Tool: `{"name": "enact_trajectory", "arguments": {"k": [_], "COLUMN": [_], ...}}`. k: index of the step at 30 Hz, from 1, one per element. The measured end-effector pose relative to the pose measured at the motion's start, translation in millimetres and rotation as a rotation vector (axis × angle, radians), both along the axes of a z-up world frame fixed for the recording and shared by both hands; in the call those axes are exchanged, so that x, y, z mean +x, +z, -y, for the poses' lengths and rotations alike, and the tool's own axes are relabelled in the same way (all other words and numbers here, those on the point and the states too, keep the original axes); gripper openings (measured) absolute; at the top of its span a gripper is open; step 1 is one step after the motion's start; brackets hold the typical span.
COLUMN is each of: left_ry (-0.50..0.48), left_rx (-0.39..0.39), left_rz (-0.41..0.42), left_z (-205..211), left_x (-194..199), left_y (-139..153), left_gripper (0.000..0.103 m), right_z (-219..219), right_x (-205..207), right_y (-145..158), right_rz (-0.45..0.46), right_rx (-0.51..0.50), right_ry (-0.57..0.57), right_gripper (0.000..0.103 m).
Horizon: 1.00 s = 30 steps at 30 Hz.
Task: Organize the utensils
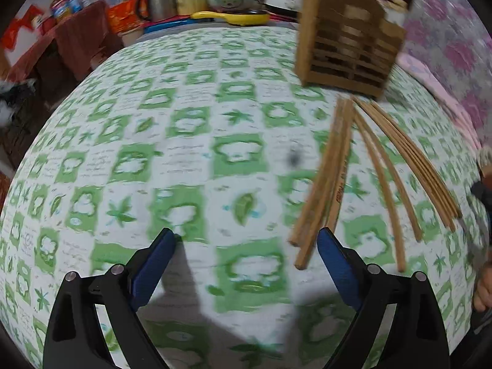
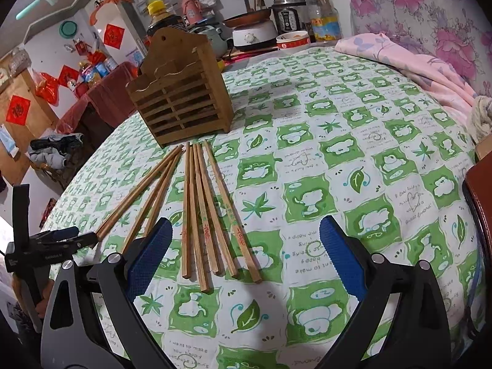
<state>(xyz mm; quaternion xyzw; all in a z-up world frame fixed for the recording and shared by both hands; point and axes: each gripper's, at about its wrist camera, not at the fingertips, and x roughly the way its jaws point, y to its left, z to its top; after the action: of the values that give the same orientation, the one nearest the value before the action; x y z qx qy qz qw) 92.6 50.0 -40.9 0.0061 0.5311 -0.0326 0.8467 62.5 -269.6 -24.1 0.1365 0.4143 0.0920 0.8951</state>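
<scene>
Left wrist view: left gripper [image 1: 246, 246] gapes wide, empty; the long brown wooden chopsticks [image 1: 332, 181] lie loose at three o'clock, the slatted wooden utensil holder [image 1: 347, 52] at one o'clock, seemingly unfilled. Right wrist view: right gripper [image 2: 246, 236] wide, empty; chopsticks [image 2: 203, 209] fanned before it at eleven o'clock on the green-and-white patterned tablecloth [image 2: 338, 169]; cluttered kitchen behind.

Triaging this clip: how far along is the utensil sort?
Nothing looks done: the wooden holder shows no chopsticks inside. All the chopsticks lie loose on the tablecloth in front of it. In hand: nothing; the left tongs and right tongs stand open and empty. Left: pick up every chopstick and slot it in.
</scene>
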Motion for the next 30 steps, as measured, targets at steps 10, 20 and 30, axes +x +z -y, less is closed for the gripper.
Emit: {"name": "enact_trajectory", "arguments": {"k": [10,20,30], "left_ry": [0.012,0.050,0.039], "left_rx": [-0.133,-0.140,-0.062], "left_rz": [0.007,0.022,0.028], "left_z": [-9,-21,-29], "left_x": [9,8,2], "left_y": [8,7,8], "left_gripper": [0.075,0.076,0.077], "right_z": [3,5,5], "right_x": [-2,-2,-1], "right_y": [1,1,-1], "right_rz": [0.009,0.009,0.004], "right_rx": [0.025,0.027,0.032], "right_ry": [-0.002,-0.005,-0.011], "right_gripper": [0.093,0.093,0.093]}}
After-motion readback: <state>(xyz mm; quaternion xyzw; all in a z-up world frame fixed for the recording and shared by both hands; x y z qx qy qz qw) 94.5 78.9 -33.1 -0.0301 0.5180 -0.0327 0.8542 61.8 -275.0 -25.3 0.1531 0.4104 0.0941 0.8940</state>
